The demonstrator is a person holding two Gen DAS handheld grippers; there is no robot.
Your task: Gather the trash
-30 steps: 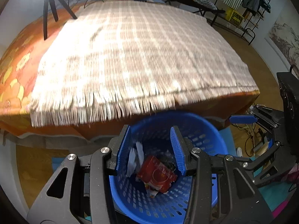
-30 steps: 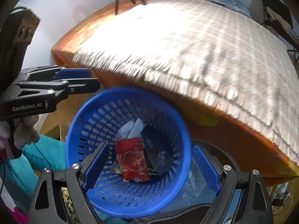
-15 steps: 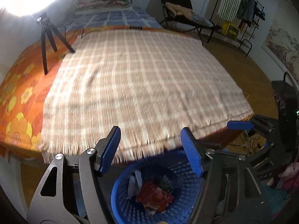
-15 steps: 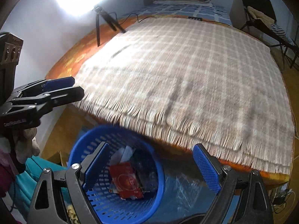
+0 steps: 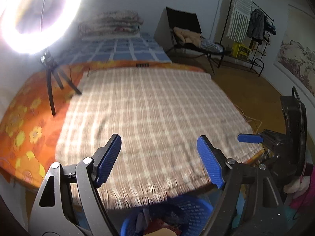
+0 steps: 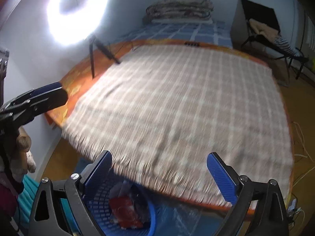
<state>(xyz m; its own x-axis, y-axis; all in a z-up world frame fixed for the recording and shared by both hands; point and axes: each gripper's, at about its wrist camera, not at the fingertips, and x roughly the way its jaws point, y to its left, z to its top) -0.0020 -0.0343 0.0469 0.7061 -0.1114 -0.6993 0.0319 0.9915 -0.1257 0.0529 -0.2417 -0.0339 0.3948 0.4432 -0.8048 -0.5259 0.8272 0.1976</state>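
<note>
Room's pretty dim overall, basically the only light is the ring light [image 5: 37, 13] blown out to pure white at approx 10 o'clock in the left wrist view and 11 o'clock in the right, w/ a hazy glow spilling onto the wall around it. Plaid blanket [image 5: 149, 118] is smeared w/ motion blur in both views, esp the fringe toward 6 o'clock. Heavy fisheye bend + black vignette in the corners, far-side stuff looks soft.

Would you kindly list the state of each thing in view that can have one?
left claw: open, empty
right claw: open, empty
blue basket: upright on floor, holding trash
red wrapper: lying inside the basket
plaid blanket: spread flat on bed
ring light: on
</note>
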